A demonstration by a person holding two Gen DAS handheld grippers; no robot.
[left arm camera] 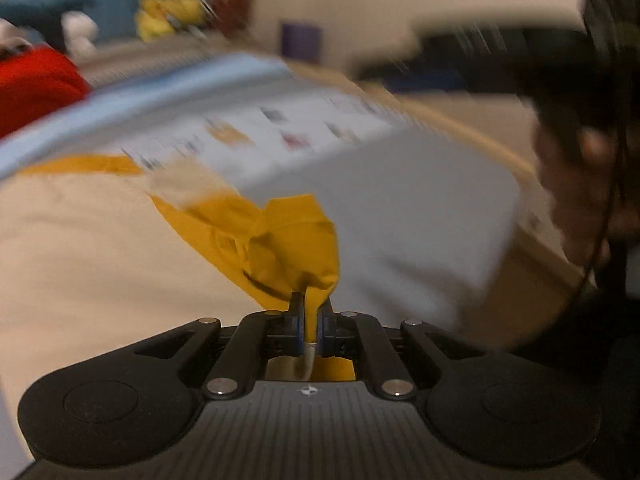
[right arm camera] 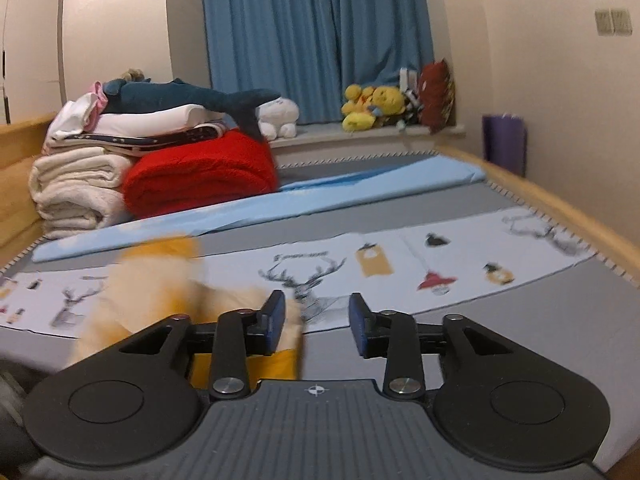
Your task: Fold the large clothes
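Yellow garment [left arm camera: 280, 240] fabric is pinched by the left gripper [left arm camera: 311, 320], whose jaws are closed tight on a bunched fold, the rest trailing away up and to the left over the bed [right arm camera: 520, 320]. In the right wrist view it is seen blurred just left of the right gripper [right arm camera: 317, 320], whose parted jaws hold nothing; contact with the left finger [right arm camera: 274, 320] is possibly only apparent.

The left wrist view looks steeply down along its fingers, very near bunched mustard-yellow cloth [left arm camera: 288, 240]. The right wrist view faces almost level across the grey bed cover with printed deer [right arm camera: 520, 320] toward blue curtains [right arm camera: 316, 36]; both share the folded red fleece blanket [right arm camera: 200, 184]
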